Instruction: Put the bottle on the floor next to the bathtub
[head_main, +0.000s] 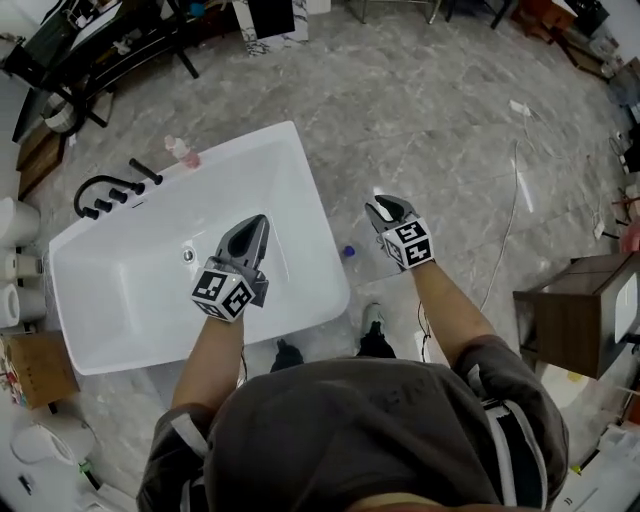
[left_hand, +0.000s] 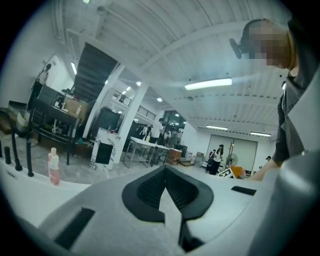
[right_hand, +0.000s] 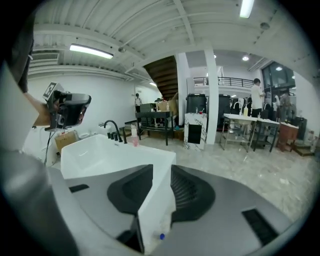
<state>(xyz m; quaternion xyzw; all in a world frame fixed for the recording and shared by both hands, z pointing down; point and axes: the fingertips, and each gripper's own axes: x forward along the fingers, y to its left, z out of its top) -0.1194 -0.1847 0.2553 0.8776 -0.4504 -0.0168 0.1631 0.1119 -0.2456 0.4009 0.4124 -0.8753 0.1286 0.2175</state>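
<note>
The bottle (head_main: 347, 252) sits on the floor (head_main: 440, 120) just beside the bathtub (head_main: 320, 210), near its corner. It seems to stand upright, long axis vertical, with its blue cap turned up toward the head view; the body looks small and clear, and any label is too small to read. The right gripper (head_main: 384, 207) hangs above it, apart from it, jaws partly spread and holding nothing, while the left gripper (head_main: 260, 222) is over the tub's basin with its jaw tips closed together on nothing.
</note>
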